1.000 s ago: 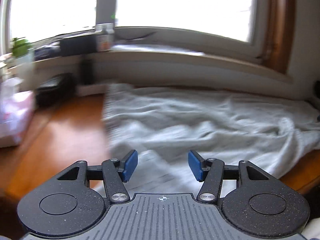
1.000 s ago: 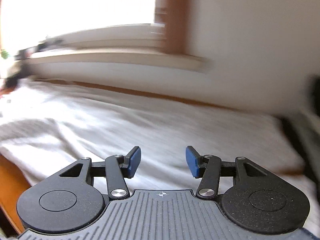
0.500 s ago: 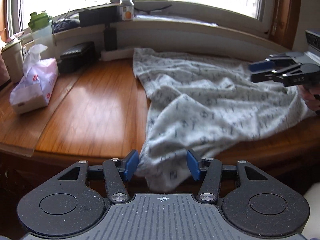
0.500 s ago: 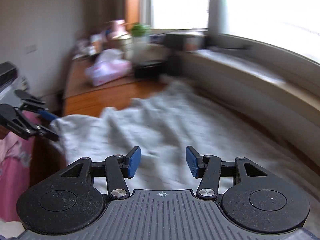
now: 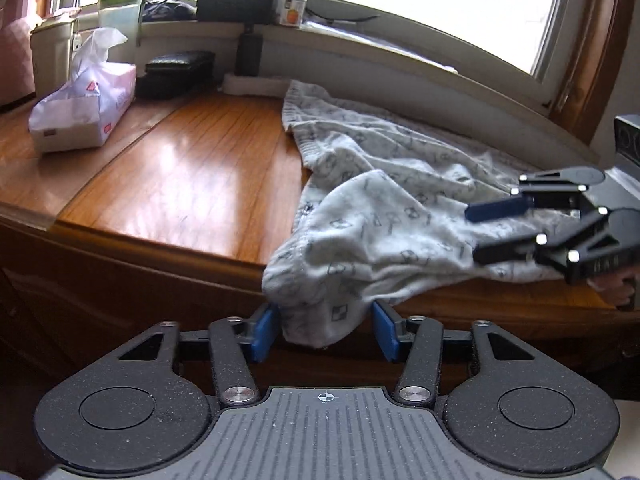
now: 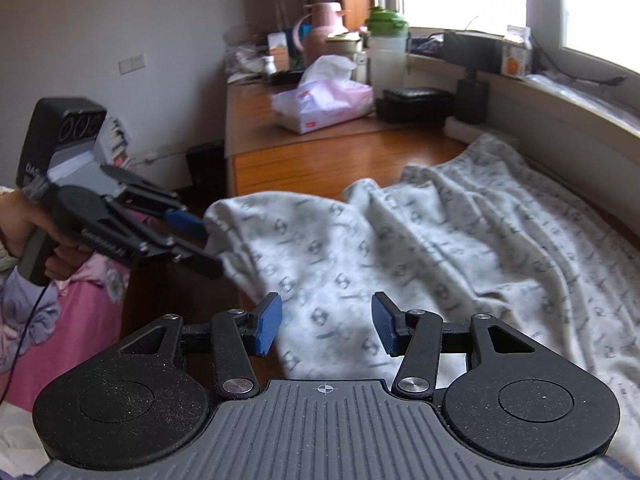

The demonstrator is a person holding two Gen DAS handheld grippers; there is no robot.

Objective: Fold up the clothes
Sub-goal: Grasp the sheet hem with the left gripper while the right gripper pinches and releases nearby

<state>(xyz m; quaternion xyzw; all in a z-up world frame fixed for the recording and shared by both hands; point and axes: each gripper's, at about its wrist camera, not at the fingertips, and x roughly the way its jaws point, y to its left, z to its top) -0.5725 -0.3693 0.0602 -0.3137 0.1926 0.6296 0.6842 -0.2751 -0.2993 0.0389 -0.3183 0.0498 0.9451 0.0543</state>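
with the left gripper (image 5: 325, 330) jaws just closing around the garment (image 5: 400, 216) corner, not yet clamped, seat both pads on the hem before lifting; keep the right gripper (image 6: 326, 330) apart above the cloth

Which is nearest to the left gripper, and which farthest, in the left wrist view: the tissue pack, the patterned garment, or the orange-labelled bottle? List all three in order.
1. The patterned garment: its hanging corner lies between the blue pads of the left gripper, at the table's front edge.
2. The tissue pack: on the table, far left.
3. The orange-labelled bottle: up on the windowsill, at the back.
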